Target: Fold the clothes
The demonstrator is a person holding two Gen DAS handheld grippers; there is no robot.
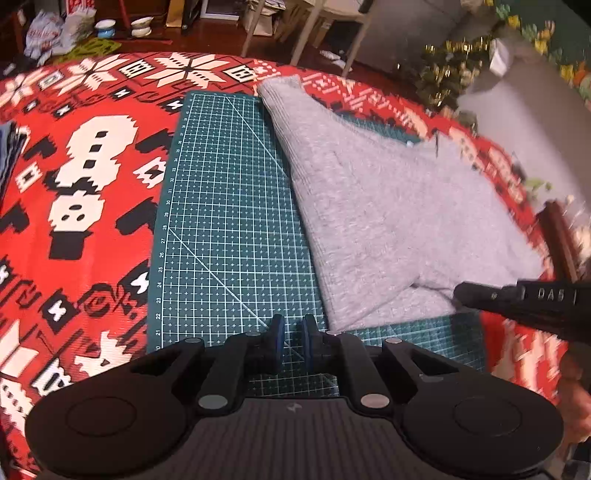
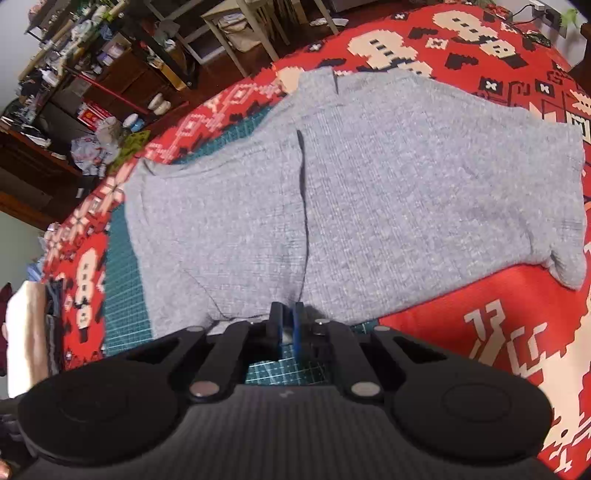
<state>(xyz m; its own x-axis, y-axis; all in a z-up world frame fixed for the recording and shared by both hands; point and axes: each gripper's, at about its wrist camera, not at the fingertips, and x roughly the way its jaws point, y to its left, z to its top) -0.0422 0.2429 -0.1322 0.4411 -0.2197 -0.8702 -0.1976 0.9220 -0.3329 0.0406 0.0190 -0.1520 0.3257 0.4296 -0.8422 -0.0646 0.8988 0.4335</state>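
A grey knit garment [image 1: 388, 206] [image 2: 369, 184] lies flat, partly on a green cutting mat [image 1: 229, 206] [image 2: 122, 295] and partly on the red patterned cloth [image 1: 92, 166]. A dark seam runs down its middle in the right wrist view. My left gripper [image 1: 293, 328] hovers over bare mat just left of the garment's near corner. Its jaws are all but shut, with only a thin slit and nothing between them. My right gripper [image 2: 287, 317] sits at the garment's near hem, shut on the fabric there. In the left wrist view the right gripper [image 1: 460, 294] comes in from the right, and the cloth puckers at its tip.
The red cloth [image 2: 461, 314] covers the whole table. A stack of folded fabric [image 2: 26, 332] lies at its left end. Beyond the far edge are chair legs [image 1: 306, 33], bowls [image 1: 142, 26] on the floor and cluttered shelves [image 2: 74, 55]. A hand [image 1: 576, 398] shows at the right edge.
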